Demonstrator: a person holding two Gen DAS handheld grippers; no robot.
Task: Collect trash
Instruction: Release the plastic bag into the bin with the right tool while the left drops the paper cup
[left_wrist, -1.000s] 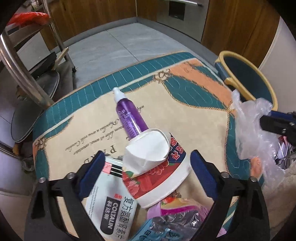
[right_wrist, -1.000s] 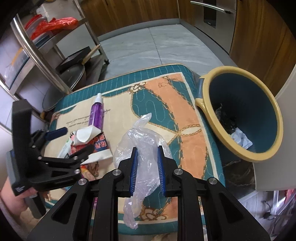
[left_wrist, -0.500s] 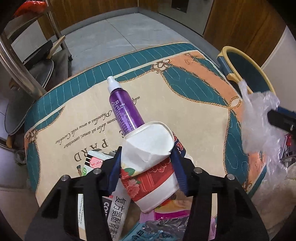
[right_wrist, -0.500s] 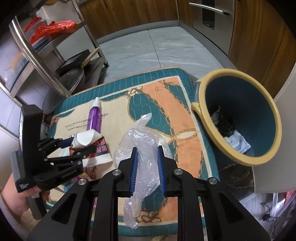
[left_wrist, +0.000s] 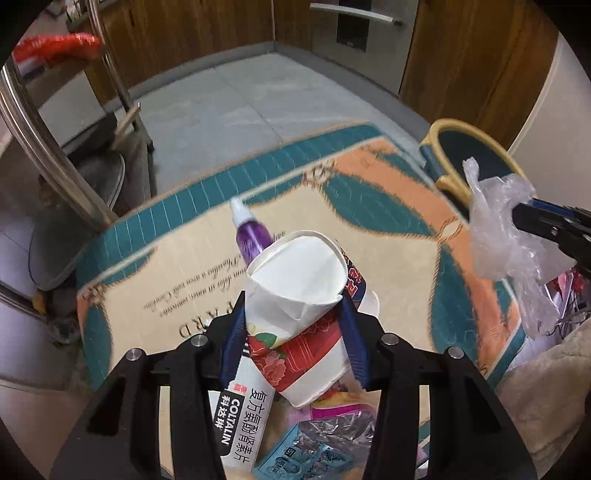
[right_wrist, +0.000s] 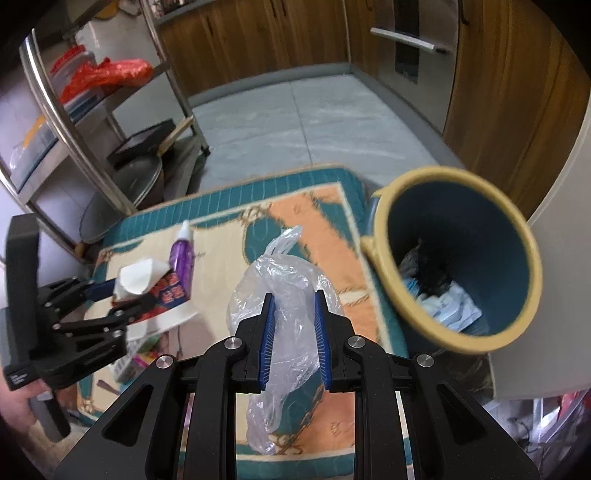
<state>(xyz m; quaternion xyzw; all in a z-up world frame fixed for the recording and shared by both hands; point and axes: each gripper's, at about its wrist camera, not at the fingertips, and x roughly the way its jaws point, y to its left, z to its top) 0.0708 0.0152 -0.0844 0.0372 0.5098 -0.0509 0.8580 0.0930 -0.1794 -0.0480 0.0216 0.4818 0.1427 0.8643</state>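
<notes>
Trash lies scattered on a patterned rug (left_wrist: 388, 206). Left gripper (left_wrist: 295, 332), its jaws having just been closing, clamps a crumpled paper cup (left_wrist: 295, 295) above a purple bottle (left_wrist: 251, 236) and a medicine box (left_wrist: 240, 424). Right gripper (right_wrist: 293, 339) pinches a clear plastic bag (right_wrist: 284, 291) beside a blue bin (right_wrist: 461, 236) with a yellow rim.

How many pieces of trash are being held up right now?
2: a crushed paper cup between the left gripper's jaws, and a clear plastic bag in the right gripper. More litter lies on the mat.
</notes>
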